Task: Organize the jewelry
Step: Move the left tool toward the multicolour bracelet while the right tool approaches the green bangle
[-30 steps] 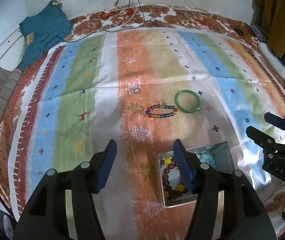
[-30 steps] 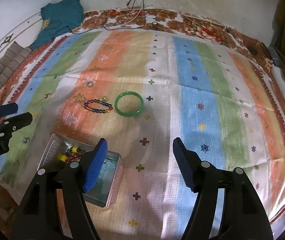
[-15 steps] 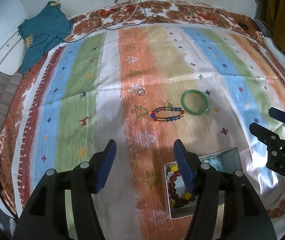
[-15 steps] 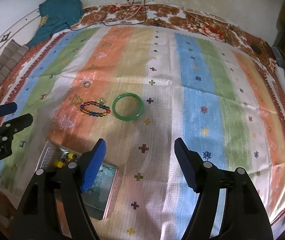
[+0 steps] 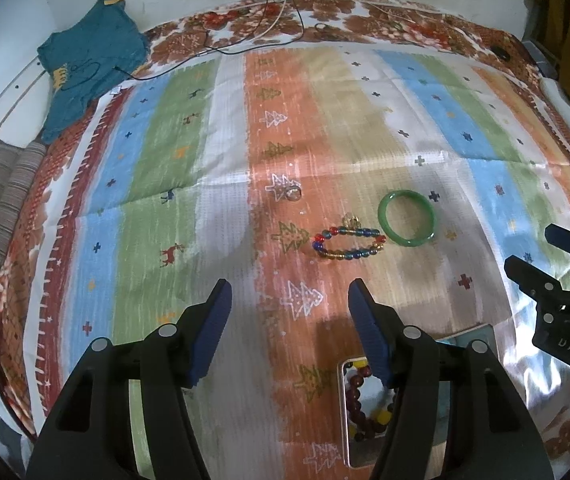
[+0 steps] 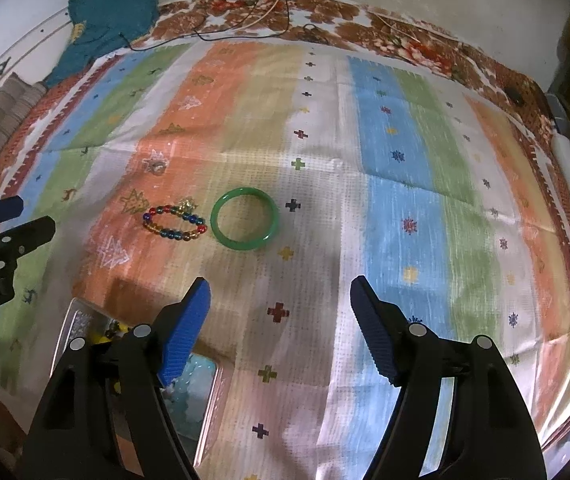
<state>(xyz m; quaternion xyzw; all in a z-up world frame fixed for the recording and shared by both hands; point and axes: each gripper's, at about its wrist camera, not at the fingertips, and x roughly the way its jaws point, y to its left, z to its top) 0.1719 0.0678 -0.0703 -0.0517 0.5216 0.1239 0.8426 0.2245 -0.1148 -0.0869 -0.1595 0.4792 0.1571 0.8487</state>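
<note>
While both grippers' jaws stand spread and empty, the right pair opening, green bangle (image 6: 244, 218) lies beside beaded bracelet (image 6: 174, 222).

Striped cloth (image 6: 405, 208) lies bare across centre and right of the right wrist frame. Obstacles sit left of centre: green bangle (image 6: 244, 218), beaded bracelet (image 6: 174, 222), tin box (image 6: 77, 332) lower left.

Two wrist fisheyes, steeply downward, sharing striped cloth (image 5: 213, 152) and bangle (image 6: 244, 218).
</note>
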